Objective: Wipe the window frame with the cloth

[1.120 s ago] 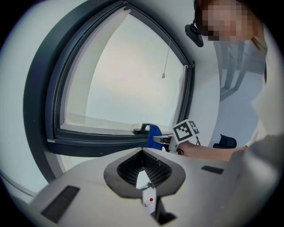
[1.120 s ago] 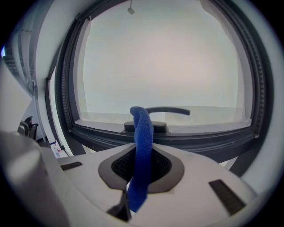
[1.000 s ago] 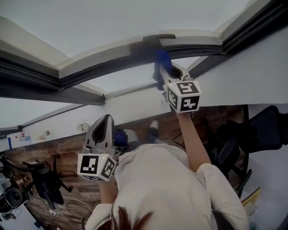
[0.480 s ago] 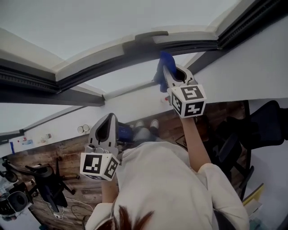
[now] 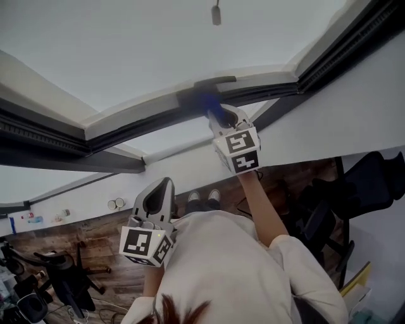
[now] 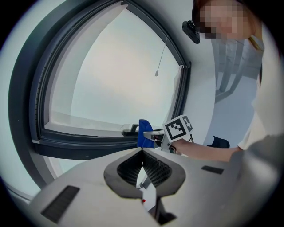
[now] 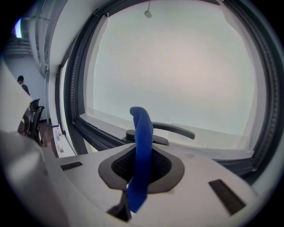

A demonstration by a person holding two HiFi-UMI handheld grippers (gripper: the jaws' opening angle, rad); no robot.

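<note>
Right: the cloth (image 7: 141,146) is deep blue with a fine knit grain, folded into a narrow upright strip with a rounded top. Your right gripper (image 7: 141,167) has its jaws closed on the strip's lower part, so the top stands free above the fingertips. In the head view the cloth (image 5: 212,107) sits at the dark lower rail of the window frame (image 5: 126,123), just under the black window handle (image 5: 207,83); contact with the rail cannot be confirmed. Compared with a second ago, your right gripper (image 5: 220,117) is further left and higher, now directly below the handle, and the cloth looks blurred. The head camera has tipped up too, bringing the small cord weight (image 5: 216,14) into frame at the top. Your left gripper (image 5: 163,188) hangs low by your chest, slightly higher than before, with its jaws closed tip to tip on nothing (image 6: 143,153). From the right gripper view, the window handle (image 7: 171,130) lies just beyond the cloth, across the rail. Below you are a wood floor (image 5: 95,253), a dark office chair (image 5: 373,180) and a pair of shoes (image 5: 205,197).
</note>
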